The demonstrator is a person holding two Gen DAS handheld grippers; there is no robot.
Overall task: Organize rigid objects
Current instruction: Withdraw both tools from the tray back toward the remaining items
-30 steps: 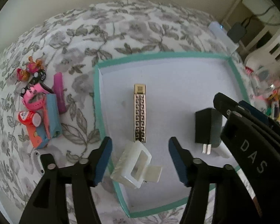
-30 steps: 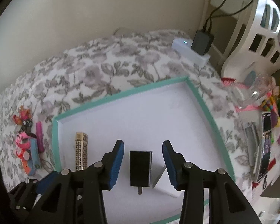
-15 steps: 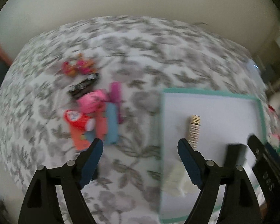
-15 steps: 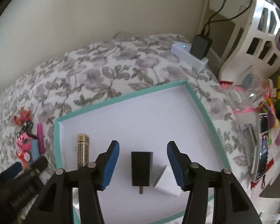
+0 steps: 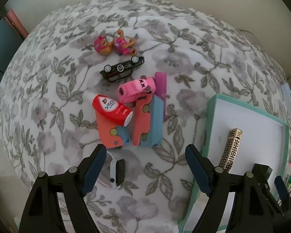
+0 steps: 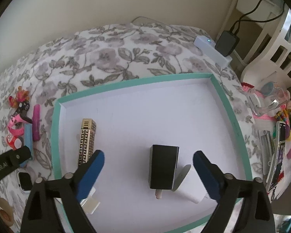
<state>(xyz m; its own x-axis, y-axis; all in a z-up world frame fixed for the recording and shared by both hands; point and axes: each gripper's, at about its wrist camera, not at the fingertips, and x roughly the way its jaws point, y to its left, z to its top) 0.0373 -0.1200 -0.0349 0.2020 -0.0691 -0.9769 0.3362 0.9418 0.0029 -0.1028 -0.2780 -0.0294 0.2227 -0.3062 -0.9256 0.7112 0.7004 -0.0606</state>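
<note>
— What lies in the teal-rimmed tray (image 6: 230, 112)?

— A boxy matte black charger (image 6: 163, 168) near the tray's front edge, prongs toward the camera, between the spread pads of the right gripper (image 6: 148, 171), whose jaws have just been opening, untouched. A gold fret-patterned bar (image 6: 87, 141) sits by the left rim.

— And the left gripper (image 5: 145, 167)?

— Released, empty, over the floral bedspread (image 5: 184, 44), just short of glossy plastic toys: a red tube (image 5: 111, 109) and a black car (image 5: 122, 69).
</note>
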